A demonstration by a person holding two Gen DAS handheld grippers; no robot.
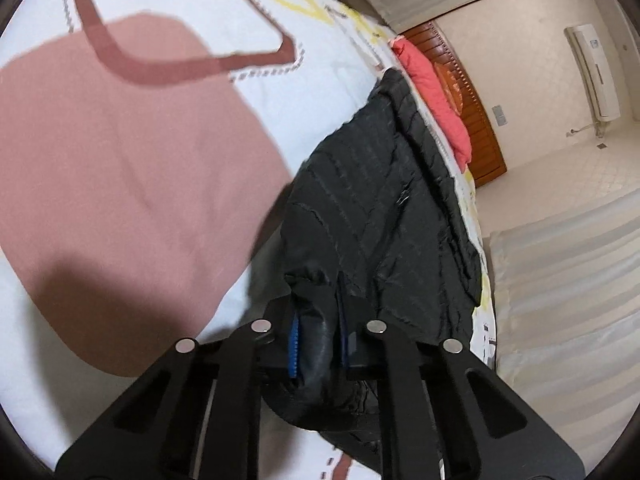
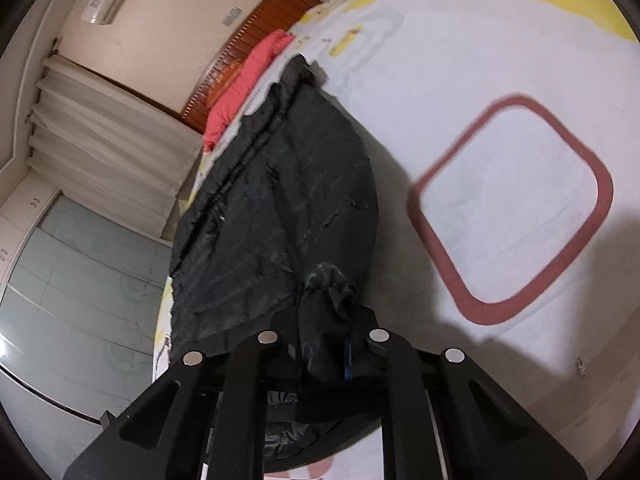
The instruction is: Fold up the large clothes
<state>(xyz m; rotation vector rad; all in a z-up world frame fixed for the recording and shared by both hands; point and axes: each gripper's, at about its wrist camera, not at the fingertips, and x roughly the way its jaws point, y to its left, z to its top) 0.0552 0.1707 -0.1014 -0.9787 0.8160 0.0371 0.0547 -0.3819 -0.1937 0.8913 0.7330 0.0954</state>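
A black quilted jacket (image 1: 376, 184) lies stretched out on the bed, reaching toward the headboard. My left gripper (image 1: 318, 304) is shut on a bunched near edge of the jacket, black fabric pinched between its blue-lined pads. In the right wrist view the same jacket (image 2: 272, 216) runs away from the camera, and my right gripper (image 2: 326, 312) is shut on another gathered fold of its near edge. Both grips sit at the jacket's end closest to the cameras.
The bed cover (image 1: 132, 152) is white with pink and yellow shapes. A coral red garment (image 1: 438, 92) lies near the wooden headboard (image 1: 480, 128). Curtains (image 2: 104, 148), a wall air conditioner (image 1: 596, 72) and a pale green wardrobe (image 2: 76, 280) surround the bed.
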